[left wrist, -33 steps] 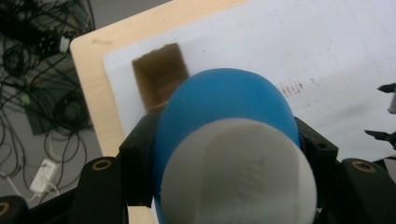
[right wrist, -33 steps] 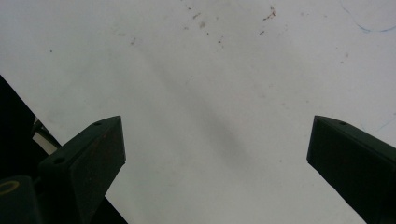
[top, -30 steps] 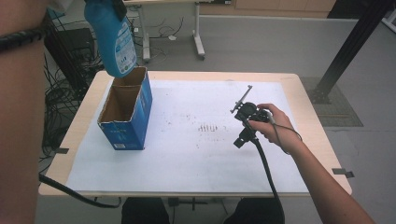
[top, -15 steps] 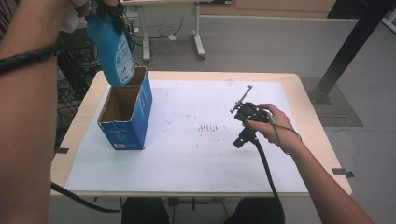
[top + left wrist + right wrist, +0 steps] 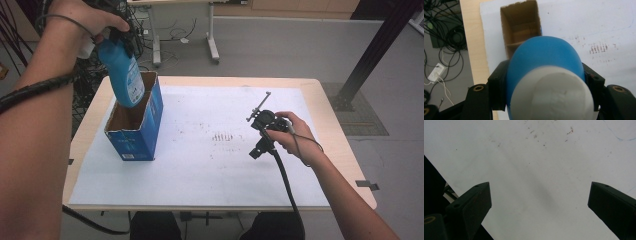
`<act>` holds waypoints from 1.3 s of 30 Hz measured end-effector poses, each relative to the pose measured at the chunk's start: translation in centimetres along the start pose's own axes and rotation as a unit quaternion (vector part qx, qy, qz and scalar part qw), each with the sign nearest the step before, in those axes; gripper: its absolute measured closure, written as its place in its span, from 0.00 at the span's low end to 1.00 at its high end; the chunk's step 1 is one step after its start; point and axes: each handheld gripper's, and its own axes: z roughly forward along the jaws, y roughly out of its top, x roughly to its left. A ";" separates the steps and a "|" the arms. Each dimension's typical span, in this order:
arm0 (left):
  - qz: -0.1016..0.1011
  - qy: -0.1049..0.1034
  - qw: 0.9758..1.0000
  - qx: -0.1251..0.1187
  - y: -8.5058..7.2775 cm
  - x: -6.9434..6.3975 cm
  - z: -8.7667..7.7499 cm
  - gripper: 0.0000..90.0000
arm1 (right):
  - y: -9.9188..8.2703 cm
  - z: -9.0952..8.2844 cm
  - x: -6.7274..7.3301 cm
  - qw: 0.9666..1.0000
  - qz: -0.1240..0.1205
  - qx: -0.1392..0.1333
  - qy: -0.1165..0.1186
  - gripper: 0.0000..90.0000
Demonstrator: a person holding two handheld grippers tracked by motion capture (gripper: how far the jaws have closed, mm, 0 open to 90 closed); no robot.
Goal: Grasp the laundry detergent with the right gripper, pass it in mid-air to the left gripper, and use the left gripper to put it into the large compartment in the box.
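Note:
A blue bottle [image 5: 125, 75] with a white cap [image 5: 554, 97] hangs upright, its lower end inside the mouth of an open blue cardboard box [image 5: 135, 135]. My left gripper [image 5: 117, 37] is shut on the bottle's upper part, one jaw on each side. In the left gripper view the bottle [image 5: 544, 55] sits between the jaws of that gripper [image 5: 546, 82], and the box [image 5: 520, 27] shows bare brown cardboard beneath. My right gripper [image 5: 254, 135] rests in a hand on the table's right part. Its jaws [image 5: 540, 202] stand wide apart over bare paper.
A white paper sheet [image 5: 200, 170] with small brown marks [image 5: 225, 136] covers most of the wooden table [image 5: 320, 100]. Tangled cables [image 5: 444, 37] lie on the floor left of the table. Another desk's legs [image 5: 212, 47] stand behind.
My left gripper has come down with the bottle, from above the box's far end to its bottom inside the opening. The right gripper has stayed put.

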 end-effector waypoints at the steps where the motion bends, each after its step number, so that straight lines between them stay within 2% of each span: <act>1: -0.002 0.002 1.000 0.000 -0.1 0.1 0.3 0.42 | 0.0 0.0 0.0 1.000 -0.001 -0.001 -0.001 0.06; 8: -0.011 -0.002 1.000 0.013 -0.5 0.7 2.6 0.42 | 0.1 0.1 0.2 1.000 -0.001 -0.002 -0.002 0.06; 17: -0.021 0.004 0.999 0.025 -1.2 1.1 5.5 0.42 | 0.2 0.1 0.4 1.000 -0.004 0.001 -0.003 0.06; 24: -0.024 0.006 0.999 0.033 -1.4 0.9 7.3 0.42 | 0.2 0.2 0.4 1.000 -0.004 -0.003 0.001 0.06; 32: -0.037 0.006 0.999 0.036 -1.9 0.9 9.4 0.42 | 0.2 0.3 0.5 1.000 -0.007 -0.003 0.002 0.06; 39: -0.045 0.005 0.998 0.037 -2.1 1.1 10.6 0.42 | 0.1 0.3 0.5 1.000 -0.003 -0.004 0.002 0.06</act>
